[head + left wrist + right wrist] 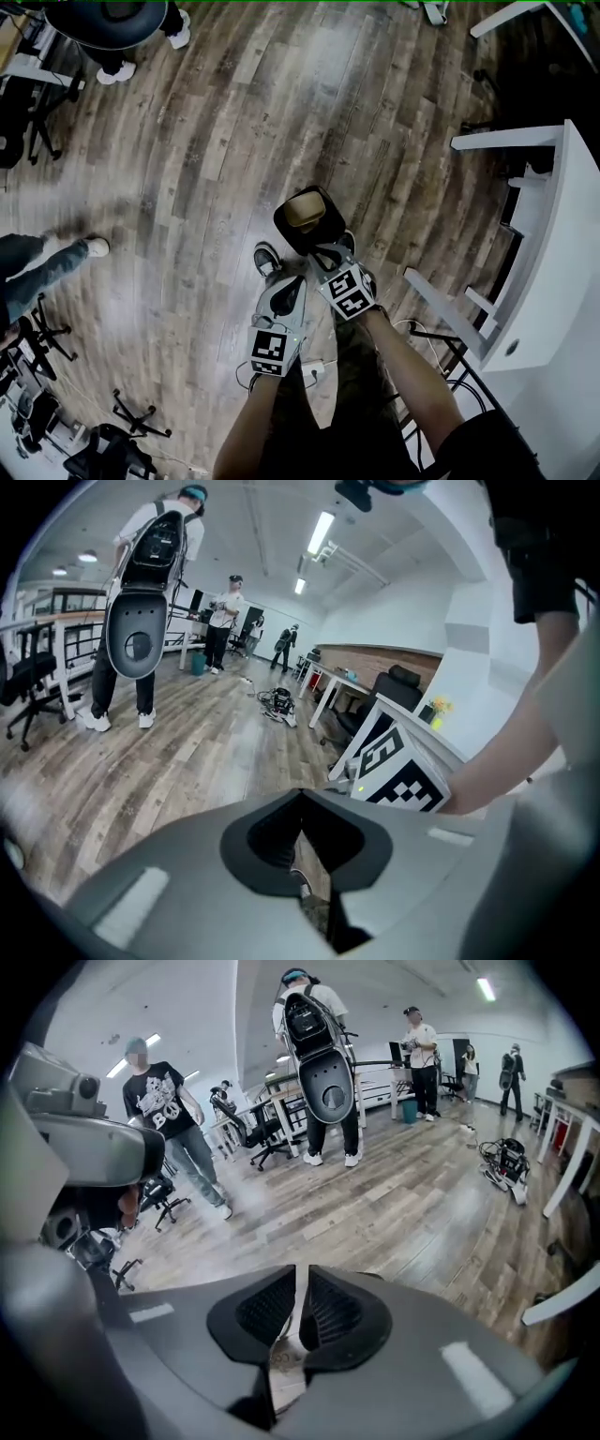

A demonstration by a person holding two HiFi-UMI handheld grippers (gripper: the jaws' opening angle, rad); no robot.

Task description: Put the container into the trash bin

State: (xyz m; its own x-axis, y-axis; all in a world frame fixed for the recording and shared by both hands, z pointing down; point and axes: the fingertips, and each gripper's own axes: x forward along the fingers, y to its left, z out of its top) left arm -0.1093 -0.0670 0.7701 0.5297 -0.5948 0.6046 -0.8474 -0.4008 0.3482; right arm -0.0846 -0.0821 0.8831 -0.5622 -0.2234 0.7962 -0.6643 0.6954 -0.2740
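In the head view a black container [305, 217] with a tan inside hangs over the wood floor, just ahead of my shoes. My right gripper [321, 251] is shut on its near rim. In the right gripper view, a thin pale edge of the container [286, 1358] is pinched between the ribbed pads [330, 1312] of the right gripper [300, 1321]. My left gripper [298, 277] sits beside the right one, just short of the container. In its own view the left gripper [300, 799] has its jaws together with nothing between them. I cannot make out a trash bin in any view.
A white desk [553, 281] stands at the right, with its frame [450, 309] close to my right arm. Office chair bases [131, 422] crowd the lower left. A person's leg [47, 258] is at the left. Another person [323, 1044] carries a chair back across the room.
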